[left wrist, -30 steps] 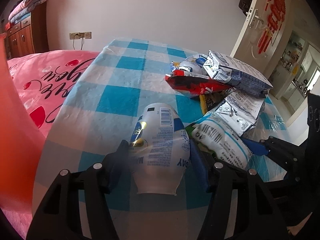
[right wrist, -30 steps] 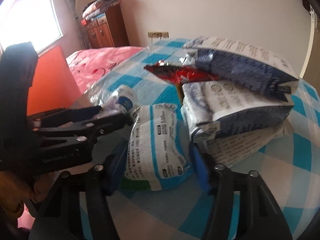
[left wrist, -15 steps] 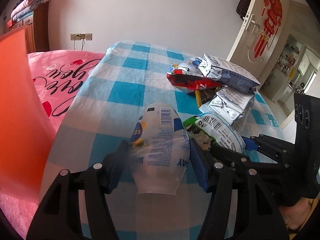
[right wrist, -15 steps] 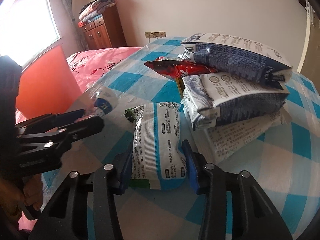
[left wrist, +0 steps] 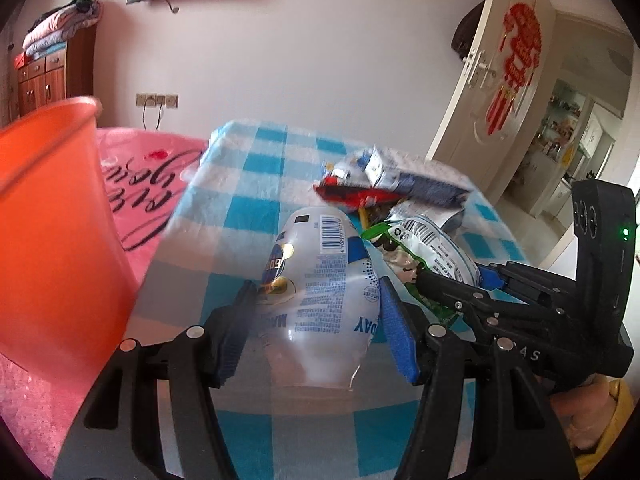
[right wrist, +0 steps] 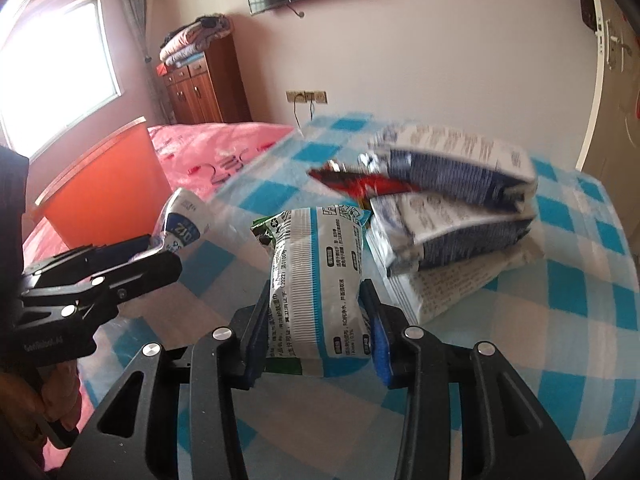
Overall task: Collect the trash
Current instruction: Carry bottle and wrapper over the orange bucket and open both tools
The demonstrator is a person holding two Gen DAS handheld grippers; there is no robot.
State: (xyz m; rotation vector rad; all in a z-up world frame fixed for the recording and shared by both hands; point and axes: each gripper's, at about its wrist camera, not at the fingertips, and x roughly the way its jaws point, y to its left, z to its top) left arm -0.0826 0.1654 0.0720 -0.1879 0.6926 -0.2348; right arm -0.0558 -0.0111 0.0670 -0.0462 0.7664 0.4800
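My left gripper [left wrist: 316,292] is shut on a crushed clear plastic bottle [left wrist: 320,264] with a white and blue label, held off the checked tablecloth [left wrist: 256,200]. In the right wrist view the same bottle [right wrist: 180,224] sticks out of the left gripper [right wrist: 160,252] at the left. My right gripper [right wrist: 316,292] has a white and blue packet [right wrist: 320,264] between its blue pads; its jaws are closing and the pads press on the packet's sides. A green wrapper edge [right wrist: 266,226] shows behind the packet.
An orange bin [left wrist: 48,220] stands at the left beside the table, in front of a pink bed [right wrist: 224,148]. A pile of blue-and-white bags [right wrist: 460,168] and a red wrapper [right wrist: 368,182] lies at the table's far right. An open door [left wrist: 500,80] is beyond.
Both grippers have risen with their loads. The right jaws narrowed onto the packet and lifted it off the cloth. The orange bin's rim has come into both views.
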